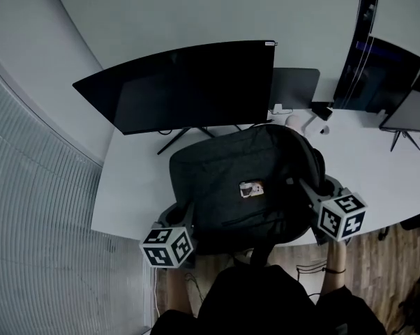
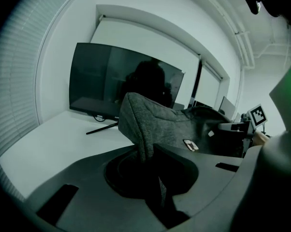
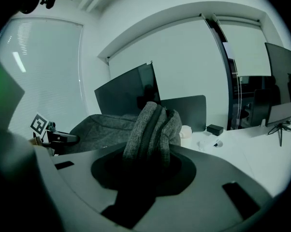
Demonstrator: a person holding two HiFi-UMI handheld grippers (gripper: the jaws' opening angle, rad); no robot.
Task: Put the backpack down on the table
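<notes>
The dark grey backpack lies spread over the front part of the white table, a small tag on its top face, and its near end hangs past the table's edge. I cannot tell whether it rests fully on the table. My left gripper is at the bag's near left corner, shut on a thin fold of its fabric. At the bag's right side my right gripper is shut on a thick bunched fold. In their own views, the left gripper and right gripper both show cloth running down between the jaws.
A wide curved monitor stands just behind the backpack. A second dark screen, a small black box and white items sit at the back right. More screens stand far right. Window blinds run along the left.
</notes>
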